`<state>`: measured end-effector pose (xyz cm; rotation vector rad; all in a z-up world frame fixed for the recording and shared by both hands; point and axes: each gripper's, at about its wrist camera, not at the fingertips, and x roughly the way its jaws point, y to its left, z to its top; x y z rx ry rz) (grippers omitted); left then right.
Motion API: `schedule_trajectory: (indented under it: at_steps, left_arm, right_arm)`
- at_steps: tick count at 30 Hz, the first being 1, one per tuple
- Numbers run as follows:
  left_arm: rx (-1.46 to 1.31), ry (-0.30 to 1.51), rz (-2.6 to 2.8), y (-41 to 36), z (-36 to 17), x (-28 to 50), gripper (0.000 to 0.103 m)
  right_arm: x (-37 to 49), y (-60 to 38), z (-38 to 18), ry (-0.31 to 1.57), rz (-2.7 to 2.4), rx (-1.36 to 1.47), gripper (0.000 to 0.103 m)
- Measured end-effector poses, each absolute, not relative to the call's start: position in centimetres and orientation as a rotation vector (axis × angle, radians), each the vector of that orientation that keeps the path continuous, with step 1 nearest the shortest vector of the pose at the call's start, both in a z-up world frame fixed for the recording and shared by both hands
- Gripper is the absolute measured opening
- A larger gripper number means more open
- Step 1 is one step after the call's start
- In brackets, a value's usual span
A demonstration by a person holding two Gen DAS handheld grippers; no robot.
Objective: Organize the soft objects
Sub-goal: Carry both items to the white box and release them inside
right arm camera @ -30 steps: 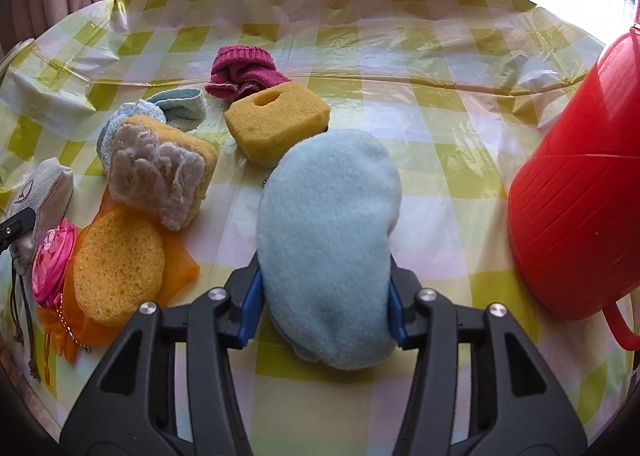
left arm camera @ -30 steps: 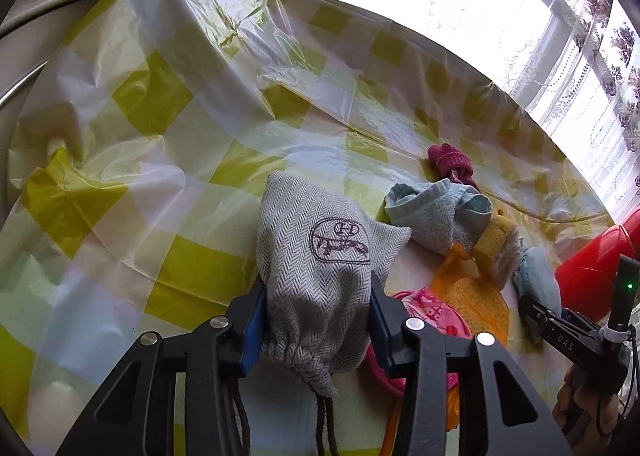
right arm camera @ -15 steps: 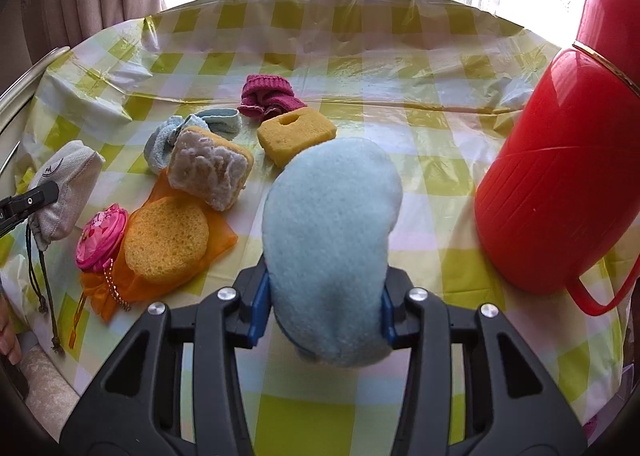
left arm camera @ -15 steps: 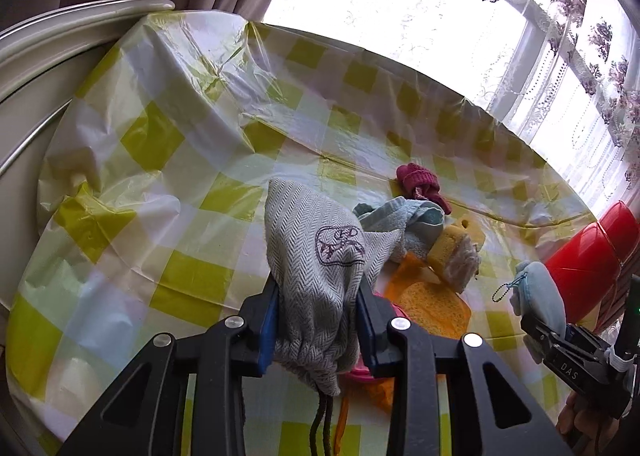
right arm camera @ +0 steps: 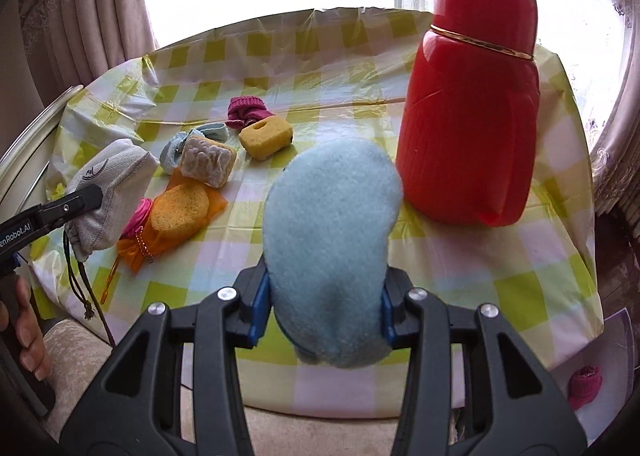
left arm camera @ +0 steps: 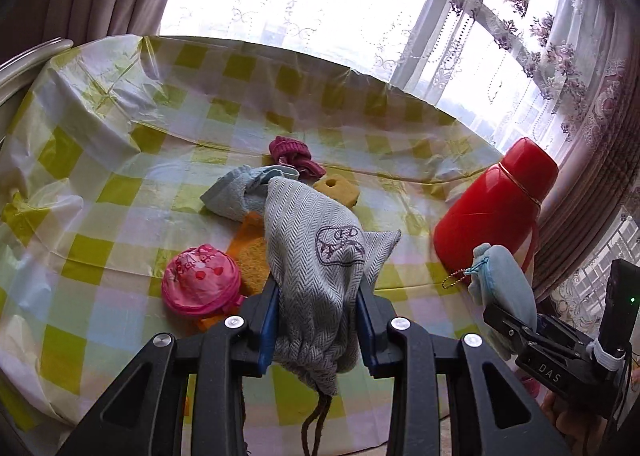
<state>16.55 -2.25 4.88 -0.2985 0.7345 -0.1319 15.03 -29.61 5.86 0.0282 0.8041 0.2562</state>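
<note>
Both tools are clamped, left tool (left arm camera: 316, 320) on the grey drawstring pouch (left arm camera: 320, 256), right tool (right arm camera: 324, 316) on the fluffy blue pouch (right arm camera: 332, 244), lifted clear of the desk (right arm camera: 480, 268) pile at 10 o'clock for sorting, I guess.

Behind grey drawstring pouch (left arm camera: 320, 256), mid-frame: orange sponge (left arm camera: 251, 264) mostly hidden. Lower right: small pink knit item (right arm camera: 585, 386), too blurred to identify.

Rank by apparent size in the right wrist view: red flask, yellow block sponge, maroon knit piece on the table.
1. red flask, largest.
2. yellow block sponge.
3. maroon knit piece, slightly smaller; it lies a little farther back, so this order is unsure.
</note>
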Motion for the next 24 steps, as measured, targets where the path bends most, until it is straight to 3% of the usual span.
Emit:
schedule_trajectory:
  at_steps: [24]
  left_arm:
    - [-0.02,0.789,-0.631,-25.5,7.7,13.2,0.034]
  right_arm:
    - [2.3,-54.8,1.9,0.969,-0.192,0.176,0.047]
